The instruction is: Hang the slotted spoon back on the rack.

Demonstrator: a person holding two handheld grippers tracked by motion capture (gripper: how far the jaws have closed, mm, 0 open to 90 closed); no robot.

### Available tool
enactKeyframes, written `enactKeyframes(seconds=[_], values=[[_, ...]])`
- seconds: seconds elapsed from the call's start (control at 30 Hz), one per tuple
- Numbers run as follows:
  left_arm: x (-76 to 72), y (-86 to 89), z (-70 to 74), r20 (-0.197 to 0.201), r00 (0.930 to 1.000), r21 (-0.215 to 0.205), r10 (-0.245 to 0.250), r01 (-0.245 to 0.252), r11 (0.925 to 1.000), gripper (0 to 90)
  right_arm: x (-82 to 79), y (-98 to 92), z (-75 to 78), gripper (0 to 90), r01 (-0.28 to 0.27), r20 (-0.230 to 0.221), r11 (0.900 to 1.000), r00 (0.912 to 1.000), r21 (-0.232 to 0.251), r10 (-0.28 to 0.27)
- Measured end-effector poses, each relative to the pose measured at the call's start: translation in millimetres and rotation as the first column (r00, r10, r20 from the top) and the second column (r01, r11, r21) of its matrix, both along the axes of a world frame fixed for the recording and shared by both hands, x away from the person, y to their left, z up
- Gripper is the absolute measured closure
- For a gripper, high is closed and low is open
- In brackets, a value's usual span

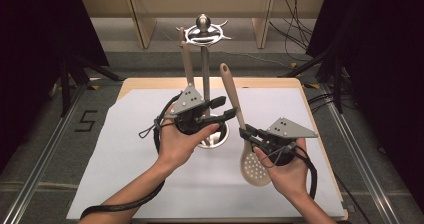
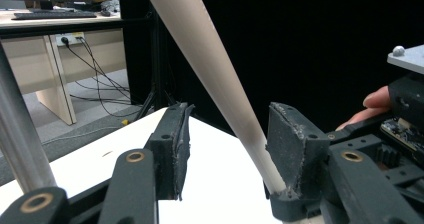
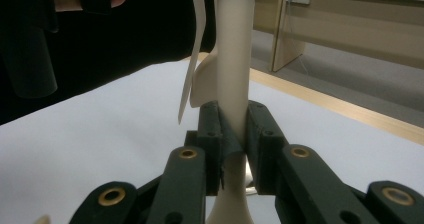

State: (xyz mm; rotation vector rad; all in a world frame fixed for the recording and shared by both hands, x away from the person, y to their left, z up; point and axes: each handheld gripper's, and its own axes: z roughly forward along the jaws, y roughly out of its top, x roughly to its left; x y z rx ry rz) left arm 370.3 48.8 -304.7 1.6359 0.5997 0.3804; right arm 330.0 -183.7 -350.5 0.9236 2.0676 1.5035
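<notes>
A beige slotted spoon [image 1: 252,166] is held up over the white sheet, handle pointing up and away. My right gripper [image 1: 246,132] is shut on its handle just above the bowl; in the right gripper view both pads [image 3: 215,129] press the handle [image 3: 235,44]. My left gripper [image 1: 227,109] reaches in from the left, higher up the same handle. In the left gripper view the handle [image 2: 215,59] runs between the jaws and rests against the right-hand pad [image 2: 290,144]. The left-hand pad stands clear of it, so that gripper [image 2: 227,139] is open.
A metal utensil stand [image 1: 205,74] rises from its round base [image 1: 212,140] mid-table, with a hook ring [image 1: 202,34] on top. A beige spatula [image 1: 186,59] hangs from it, just behind my left hand. The white sheet [image 1: 125,149] covers the wooden table; dark curtains flank both sides.
</notes>
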Motion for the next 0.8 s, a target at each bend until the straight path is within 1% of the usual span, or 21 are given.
enactKeyframes(seconds=[0.03,0.07,0.1,0.13,0.17,0.2,0.23,0.27,0.3,0.37,0.4,0.47,0.5,0.53,0.57,0.63,0.67,0.7,0.73,0.77,0.8], values=[[0.7,-1.0,-0.1,-0.004,1.0000,-0.006,-0.002,0.002,1.0000,50.9,-0.5,0.2,0.4,79.2,0.002,0.002,1.000,1.0000,-0.007,-0.002],[1.1,-1.7,-0.1,-0.007,1.0000,-0.009,-0.004,0.003,1.0000,51.1,-2.9,1.8,0.6,79.2,0.012,-0.018,1.000,0.9998,0.000,-0.012],[1.3,-2.1,-0.2,-0.009,0.9999,-0.009,-0.005,0.005,0.9999,51.3,-1.7,2.1,0.1,79.2,0.002,-0.004,1.000,1.0000,-0.002,-0.002],[1.7,-2.9,-0.3,-0.008,0.9999,-0.012,-0.008,0.008,0.9999,51.5,-1.9,2.8,-0.1,79.2,-0.001,-0.007,1.000,1.0000,0.006,0.001],[1.9,-3.5,-0.4,-0.009,0.9999,-0.013,-0.011,0.011,0.9999,52.0,-2.8,2.9,0.6,79.2,0.000,-0.012,1.000,0.9999,-0.001,0.000],[2.2,-4.5,-0.4,-0.008,0.9998,-0.013,-0.019,0.018,0.9997,52.5,-1.2,2.7,0.5,79.3,-0.015,0.011,1.000,0.9998,-0.010,0.015],[2.4,-5.2,-0.5,-0.007,0.9997,-0.019,-0.023,0.023,0.9996,53.3,-1.4,3.0,0.9,79.2,-0.011,0.019,1.000,0.9998,-0.016,0.012],[2.2,-5.6,-0.5,-0.007,0.9997,-0.023,-0.022,0.022,0.9995,54.7,-1.4,3.5,0.9,79.2,-0.018,0.020,1.000,0.9996,-0.016,0.019],[2.2,-5.8,-0.2,-0.001,0.9996,-0.025,-0.027,0.027,0.9993,56.5,-2.4,4.4,0.8,79.2,-0.009,0.016,1.000,0.9998,-0.003,0.009],[1.7,-5.7,0.6,0.011,0.9996,-0.023,-0.027,0.027,0.9994,61.0,-2.5,5.7,0.8,79.2,-0.023,0.009,1.000,0.9997,0.002,0.023],[2.1,-4.5,1.0,0.010,0.9993,-0.031,-0.037,0.037,0.9988,64.0,-2.4,5.8,0.7,79.2,-0.026,0.013,1.000,0.9996,0.003,0.026],[2.4,-3.4,1.4,-0.002,0.9988,-0.049,-0.048,0.048,0.9977,66.2,-2.0,5.5,0.9,79.1,-0.022,0.026,1.000,0.9994,-0.007,0.022],[2.3,-2.9,1.7,0.000,0.9985,-0.051,-0.054,0.054,0.9972,67.1,-1.4,5.6,0.8,79.1,-0.024,0.029,1.000,0.9993,-0.011,0.025],[2.0,-2.6,1.9,0.001,0.9981,-0.053,-0.061,0.061,0.9967,68.0,-3.3,7.1,0.9,79.1,-0.013,-0.001,1.000,0.9999,-0.002,0.013],[1.7,-2.2,2.0,0.001,0.9978,-0.059,-0.067,0.067,0.9961,69.0,-1.4,7.6,0.7,79.0,-0.027,0.012,1.000,0.9996,-0.007,0.027],[0.5,-1.1,3.4,-0.008,0.9960,-0.082,-0.089,0.088,0.9927,71.7,-0.3,9.7,0.4,78.9,-0.030,0.013,1.000,0.9995,-0.002,0.030],[-0.3,-0.5,4.4,-0.015,0.9950,-0.086,-0.099,0.097,0.9915,73.1,-0.8,10.5,1.0,78.9,-0.028,0.008,1.000,0.9996,-0.014,0.028],[-1.0,-0.1,5.4,-0.014,0.9938,-0.090,-0.110,0.108,0.9901,74.2,1.8,11.7,0.4,78.8,-0.046,0.034,0.999,0.9983,-0.021,0.047],[-1.7,0.3,6.0,-0.016,0.9933,-0.094,-0.114,0.112,0.9892,75.0,1.8,13.8,0.5,78.6,-0.050,0.024,0.999,0.9985,-0.007,0.050],[-2.2,1.0,7.0,-0.012,0.9926,-0.089,-0.121,0.119,0.9889,75.5,2.2,13.5,1.5,78.3,-0.051,0.030,0.998,0.9982,-0.026,0.051],[-2.1,2.4,8.4,-0.004,0.9926,-0.067,-0.121,0.120,0.9904,75.7,1.9,15.1,1.9,76.5,-0.049,0.024,0.999,0.9985,-0.017,0.049]])
